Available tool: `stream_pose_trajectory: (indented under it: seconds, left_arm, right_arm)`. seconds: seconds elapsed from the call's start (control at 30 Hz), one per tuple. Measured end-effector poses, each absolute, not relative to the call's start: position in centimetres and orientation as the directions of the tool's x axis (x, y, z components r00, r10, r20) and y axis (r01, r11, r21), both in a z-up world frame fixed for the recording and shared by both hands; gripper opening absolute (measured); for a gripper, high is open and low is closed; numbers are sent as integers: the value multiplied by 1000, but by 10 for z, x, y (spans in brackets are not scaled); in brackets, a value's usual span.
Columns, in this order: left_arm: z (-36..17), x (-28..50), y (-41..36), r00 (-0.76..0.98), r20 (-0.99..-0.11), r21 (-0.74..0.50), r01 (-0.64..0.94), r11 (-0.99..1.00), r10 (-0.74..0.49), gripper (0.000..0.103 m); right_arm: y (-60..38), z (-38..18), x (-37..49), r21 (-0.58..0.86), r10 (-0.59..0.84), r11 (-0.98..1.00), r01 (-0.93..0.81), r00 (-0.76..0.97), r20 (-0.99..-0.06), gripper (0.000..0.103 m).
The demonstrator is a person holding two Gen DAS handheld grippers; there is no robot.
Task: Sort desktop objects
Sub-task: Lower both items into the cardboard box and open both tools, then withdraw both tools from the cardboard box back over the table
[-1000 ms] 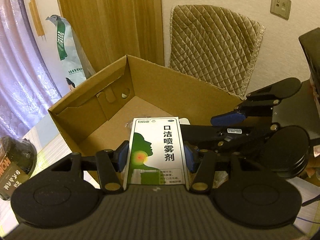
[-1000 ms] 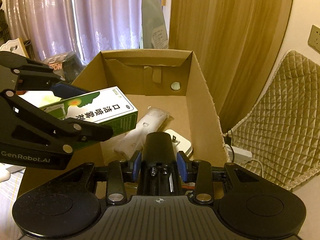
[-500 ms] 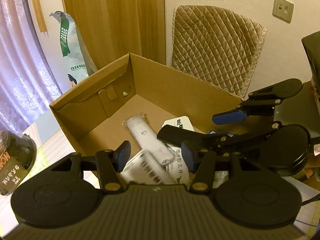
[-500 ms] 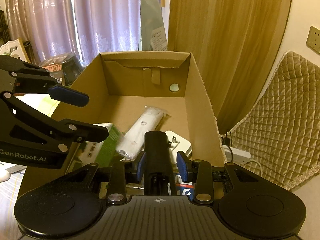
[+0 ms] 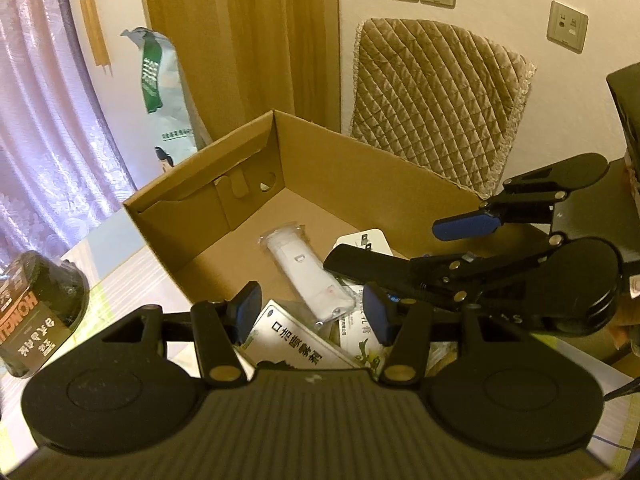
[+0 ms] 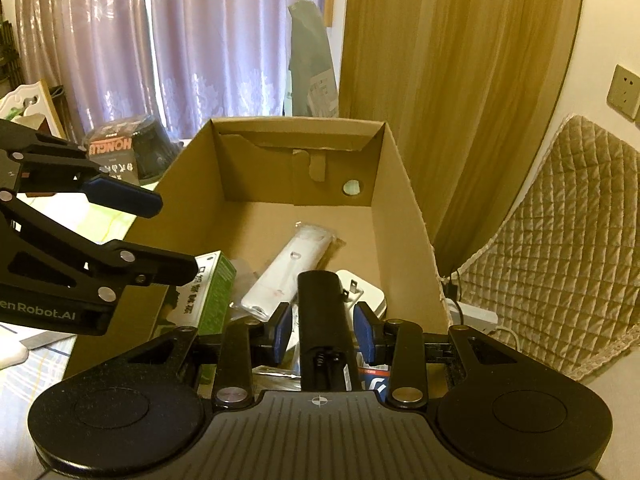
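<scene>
One "HONGLI"-labelled black tub (image 5: pixel 38 312)

Warm, dim yellowish indoor light tints both views. Daylight glows through the sheer lilac patterned curtain (image 6: pixel 192 40), brightest near its lower folds, and the pale wall (image 5: pixel 500 92) around the sockets is evenly lit. The open brown cardboard box (image 6: pixel 400 216) holds soft shadow inside. Fisheye distortion bends straight edges, corners vignette black, and fine print looks slightly soft.
</scene>
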State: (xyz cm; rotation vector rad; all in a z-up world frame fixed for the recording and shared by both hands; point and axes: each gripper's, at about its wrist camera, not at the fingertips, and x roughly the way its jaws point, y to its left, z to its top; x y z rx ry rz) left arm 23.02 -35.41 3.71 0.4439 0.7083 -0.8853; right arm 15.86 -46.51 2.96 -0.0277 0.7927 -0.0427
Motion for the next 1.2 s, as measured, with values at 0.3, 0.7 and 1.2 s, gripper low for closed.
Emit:
stream_pose_trajectory:
  seconds: [0.3,0.7,1.2]
  left_arm:
    - [52,223,-307,490,-694,73,777,625,-528,61]
    - [44,220,-167,599,-718,82,577,812,-353,83]
    - [11,176,-57,605,-773,148,465,873,-192,95]
  right_arm:
    - [-443,48,149,-63,-68,997,34,735,-675,40]
    - [-386,73,139,-48,-4,998,-32,798,-603,93]
    - [-288,68,148,-35,172,970,-242,774,-609,93]
